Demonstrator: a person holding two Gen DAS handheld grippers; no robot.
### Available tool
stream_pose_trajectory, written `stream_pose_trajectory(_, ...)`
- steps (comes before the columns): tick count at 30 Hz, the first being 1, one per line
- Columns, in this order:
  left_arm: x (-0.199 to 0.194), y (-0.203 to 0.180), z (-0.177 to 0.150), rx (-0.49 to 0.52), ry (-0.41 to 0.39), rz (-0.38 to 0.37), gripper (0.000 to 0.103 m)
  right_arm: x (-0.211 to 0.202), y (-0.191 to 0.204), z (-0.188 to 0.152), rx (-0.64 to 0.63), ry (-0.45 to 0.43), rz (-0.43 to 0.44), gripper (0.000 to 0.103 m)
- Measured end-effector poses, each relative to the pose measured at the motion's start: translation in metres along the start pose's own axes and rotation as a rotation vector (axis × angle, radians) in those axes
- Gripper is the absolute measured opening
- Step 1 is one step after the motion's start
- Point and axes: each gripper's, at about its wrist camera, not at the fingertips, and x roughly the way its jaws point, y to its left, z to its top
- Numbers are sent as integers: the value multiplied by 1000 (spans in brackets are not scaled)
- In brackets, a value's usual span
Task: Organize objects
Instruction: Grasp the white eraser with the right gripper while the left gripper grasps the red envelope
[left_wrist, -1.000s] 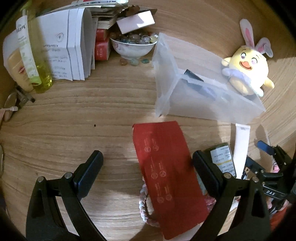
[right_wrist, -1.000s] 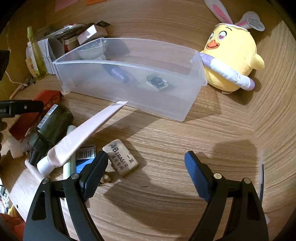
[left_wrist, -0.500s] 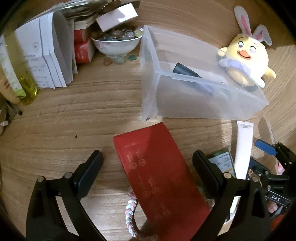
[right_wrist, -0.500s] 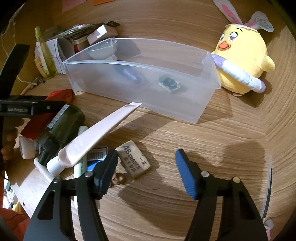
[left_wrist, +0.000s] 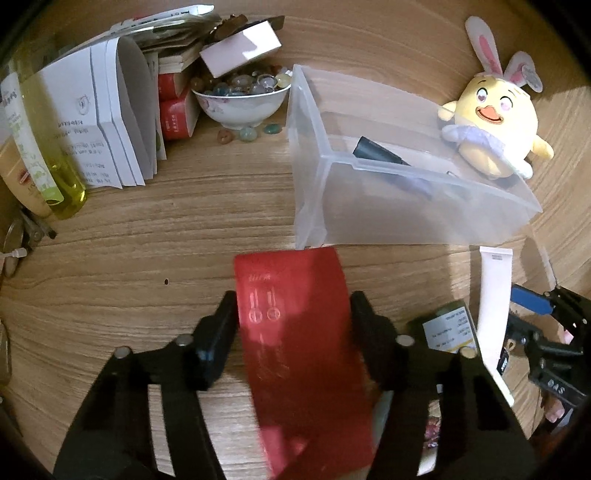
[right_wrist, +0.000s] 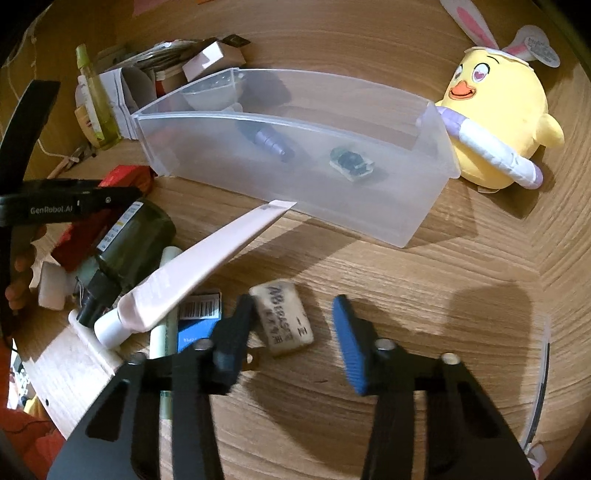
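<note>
Sorting barely begun: two items binned, most still loose.
Left gripper (left_wrist: 293, 325) pinched on red packet (left_wrist: 299, 332) just short of clear bin (left_wrist: 424, 210); dark bottle (right_wrist: 129, 243), pink tube (right_wrist: 199, 266), eraser (right_wrist: 282, 317) unsorted; right gripper (right_wrist: 291, 332) half-open around eraser, not yet gripping.
</note>
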Motion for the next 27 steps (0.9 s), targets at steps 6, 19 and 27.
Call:
stream_pose_trajectory(6, -6, 6, -2, -28, -21, -10, 55, -3, -4, -1, 34, -6, -3, 22)
stream_pose_trajectory(19, -53, 7, -6, -52, -152, -23, 55, -30, -32, 4, 155, -104, -7, 22)
stream_pose_trajectory(27, -80, -9, 6, -29, -242, -54, 55, -58, -34, 17, 173, -197, -17, 22)
